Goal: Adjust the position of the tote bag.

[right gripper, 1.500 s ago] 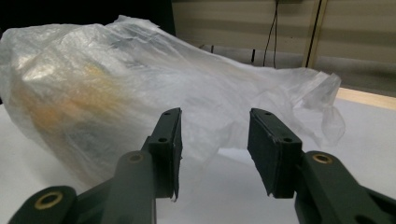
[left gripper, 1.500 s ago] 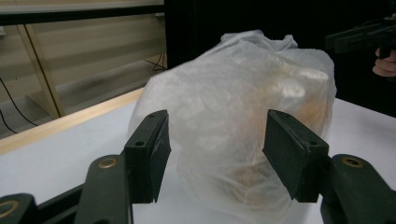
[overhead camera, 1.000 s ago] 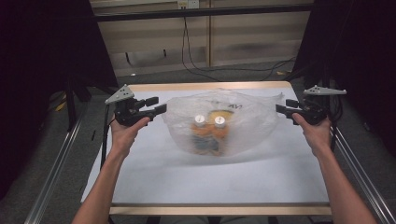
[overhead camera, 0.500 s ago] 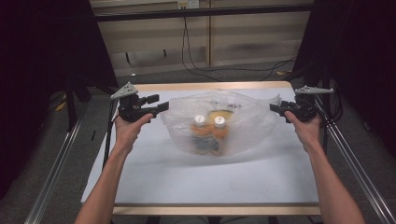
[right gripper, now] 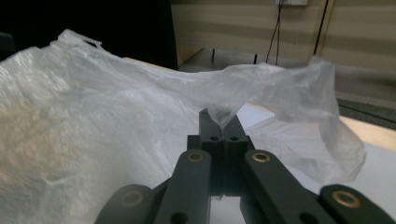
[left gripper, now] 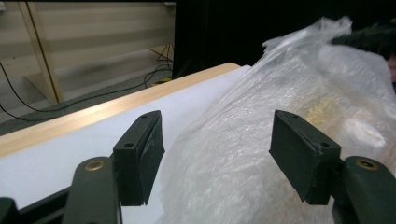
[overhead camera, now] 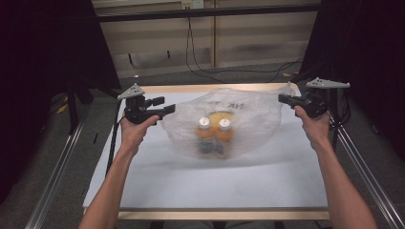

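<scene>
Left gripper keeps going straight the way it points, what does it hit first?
Most likely the plastic bag: the open left gripper already faces its crinkled side, which lies between the jaws. Contact can't be judged.

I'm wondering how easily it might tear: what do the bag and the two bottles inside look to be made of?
The bag looks like thin translucent plastic film: it crinkles, shines, and lets the contents show through. The right gripper is pinching a fold of it. The bottles seem to be clear plastic holding orange liquid, with white caps, though blur through the film leaves that uncertain.

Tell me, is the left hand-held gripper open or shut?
Open. In the left gripper view, the left hand-held gripper has its jaws wide apart around the plastic bag, not yet pinching it.
</scene>
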`<state>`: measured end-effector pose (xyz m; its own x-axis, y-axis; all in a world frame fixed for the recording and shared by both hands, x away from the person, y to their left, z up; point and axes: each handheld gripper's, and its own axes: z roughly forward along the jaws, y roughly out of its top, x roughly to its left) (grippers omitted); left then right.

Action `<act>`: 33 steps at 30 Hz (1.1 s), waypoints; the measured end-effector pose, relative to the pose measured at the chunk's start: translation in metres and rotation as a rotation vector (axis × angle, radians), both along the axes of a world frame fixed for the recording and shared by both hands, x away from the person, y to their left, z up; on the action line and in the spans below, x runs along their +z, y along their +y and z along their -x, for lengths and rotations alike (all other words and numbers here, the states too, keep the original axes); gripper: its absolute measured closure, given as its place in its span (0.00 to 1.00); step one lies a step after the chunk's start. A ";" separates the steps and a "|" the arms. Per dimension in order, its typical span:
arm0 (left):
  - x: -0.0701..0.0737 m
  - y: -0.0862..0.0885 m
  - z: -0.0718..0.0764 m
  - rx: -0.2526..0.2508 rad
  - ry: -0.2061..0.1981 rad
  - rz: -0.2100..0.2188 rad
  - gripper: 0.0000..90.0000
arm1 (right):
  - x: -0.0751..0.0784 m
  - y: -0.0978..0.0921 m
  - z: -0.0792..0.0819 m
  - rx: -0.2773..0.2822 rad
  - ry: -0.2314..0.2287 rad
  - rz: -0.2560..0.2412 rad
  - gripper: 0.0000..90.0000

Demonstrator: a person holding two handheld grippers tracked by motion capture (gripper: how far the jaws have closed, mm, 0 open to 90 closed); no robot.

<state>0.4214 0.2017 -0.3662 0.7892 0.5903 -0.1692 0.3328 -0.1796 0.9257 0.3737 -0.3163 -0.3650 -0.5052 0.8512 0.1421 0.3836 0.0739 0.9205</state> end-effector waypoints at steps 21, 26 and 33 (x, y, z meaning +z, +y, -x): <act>-0.025 -0.023 -0.010 -0.134 0.090 -0.071 0.64 | 0.073 0.022 0.006 0.033 -0.125 -0.019 1.00; -0.030 -0.030 -0.008 -0.182 0.105 -0.071 0.89 | 0.076 0.024 0.009 0.043 -0.128 -0.015 1.00; -0.026 -0.034 -0.005 -0.195 0.086 -0.051 1.00 | 0.080 0.021 0.013 0.036 -0.132 -0.018 1.00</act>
